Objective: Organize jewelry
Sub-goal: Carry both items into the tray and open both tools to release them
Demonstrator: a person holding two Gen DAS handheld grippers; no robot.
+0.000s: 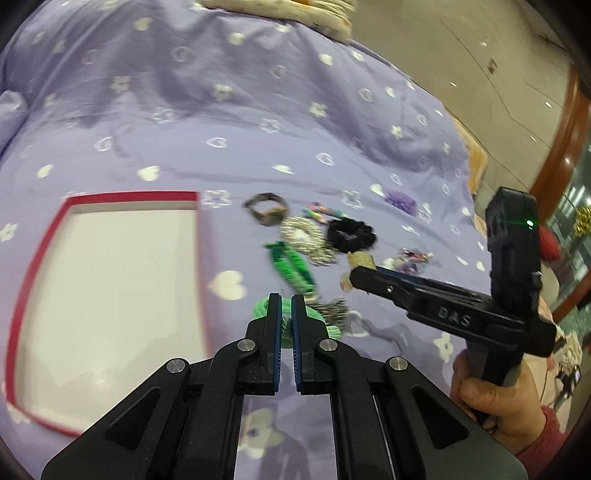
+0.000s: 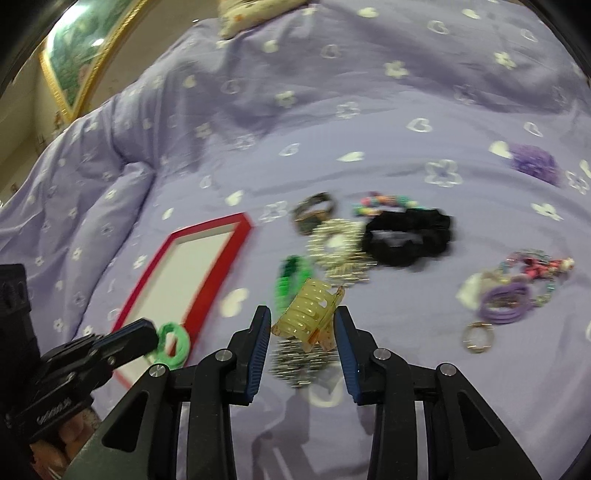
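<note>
My left gripper (image 1: 285,301) is shut on a light green hair tie (image 1: 263,307); in the right wrist view the same tie (image 2: 173,344) hangs from it over the near corner of the red-rimmed white tray (image 2: 218,223). My right gripper (image 2: 302,317) is shut on a yellow translucent hair claw (image 2: 308,314), held above the bed. On the purple bedspread lie a green braided bracelet (image 1: 291,264), a silver chain necklace (image 1: 306,238), a black scrunchie (image 2: 406,236), a brown bracelet (image 1: 267,210) and a colourful bead bracelet (image 2: 384,203).
The red-rimmed tray (image 1: 40,254) lies left of the jewelry pile. A purple pompom (image 2: 533,162), purple hair ties (image 2: 504,306), a beaded strand (image 2: 535,264) and a small ring (image 2: 478,336) lie to the right. A pillow (image 1: 314,14) is at the far edge.
</note>
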